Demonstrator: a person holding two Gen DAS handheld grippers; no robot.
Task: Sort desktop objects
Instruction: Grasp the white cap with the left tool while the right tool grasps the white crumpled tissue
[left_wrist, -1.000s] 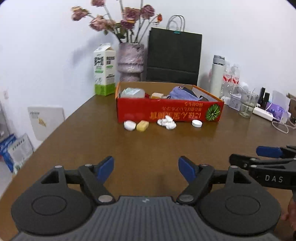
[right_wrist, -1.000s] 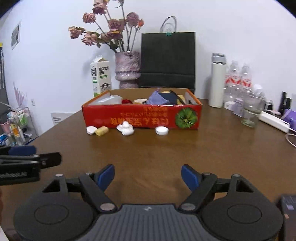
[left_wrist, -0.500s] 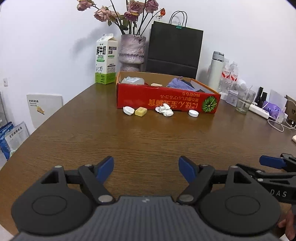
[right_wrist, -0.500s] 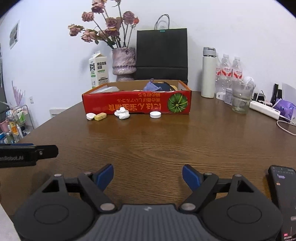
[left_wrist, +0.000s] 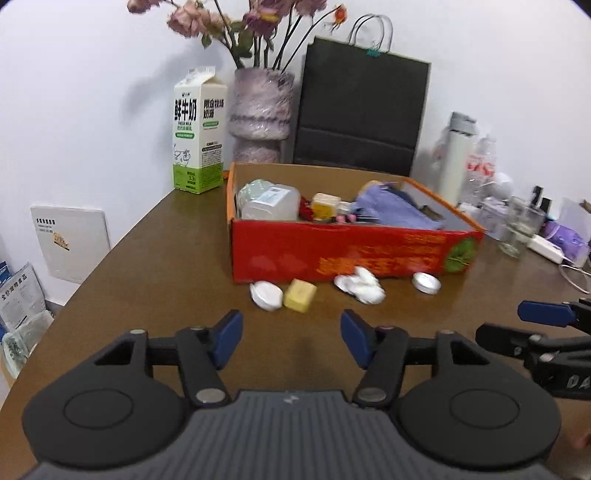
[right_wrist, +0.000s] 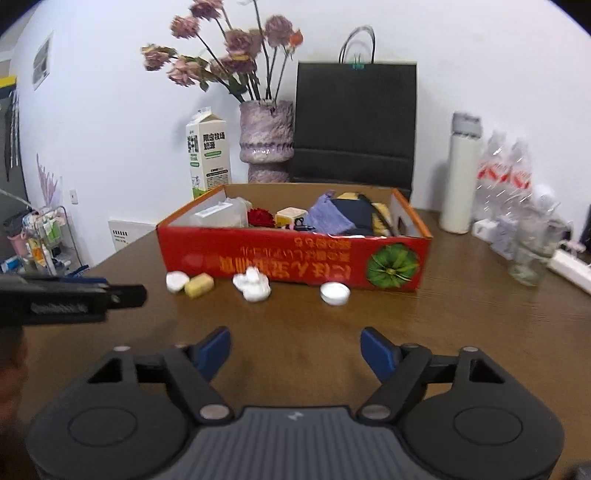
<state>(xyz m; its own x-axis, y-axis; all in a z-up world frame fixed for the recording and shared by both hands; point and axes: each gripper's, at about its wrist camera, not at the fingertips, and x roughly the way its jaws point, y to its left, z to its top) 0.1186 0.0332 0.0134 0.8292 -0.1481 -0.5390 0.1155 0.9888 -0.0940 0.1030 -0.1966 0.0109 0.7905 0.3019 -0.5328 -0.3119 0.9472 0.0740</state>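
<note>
A red cardboard box (left_wrist: 351, 254) (right_wrist: 291, 254) stands on the brown table, holding a clear plastic container, a purple cloth and small items. In front of it lie a white lid (left_wrist: 266, 294) (right_wrist: 176, 281), a yellow block (left_wrist: 300, 295) (right_wrist: 199, 285), a crumpled white tissue (left_wrist: 360, 285) (right_wrist: 253, 284) and a white round cap (left_wrist: 426, 283) (right_wrist: 334, 293). My left gripper (left_wrist: 291, 338) is open and empty, just short of the lid and block. My right gripper (right_wrist: 295, 350) is open and empty, short of the tissue and cap; it also shows in the left wrist view (left_wrist: 543, 321).
Behind the box stand a milk carton (left_wrist: 199, 133), a vase of dried flowers (left_wrist: 260, 110) and a black paper bag (left_wrist: 364, 118). At the right are a white flask (right_wrist: 461, 173), water bottles (right_wrist: 506, 181), a glass (right_wrist: 528, 254) and a power strip (right_wrist: 570, 264).
Both grippers have moved forward toward the box, so the box and the small items look nearer. Both jaws stay open.
</note>
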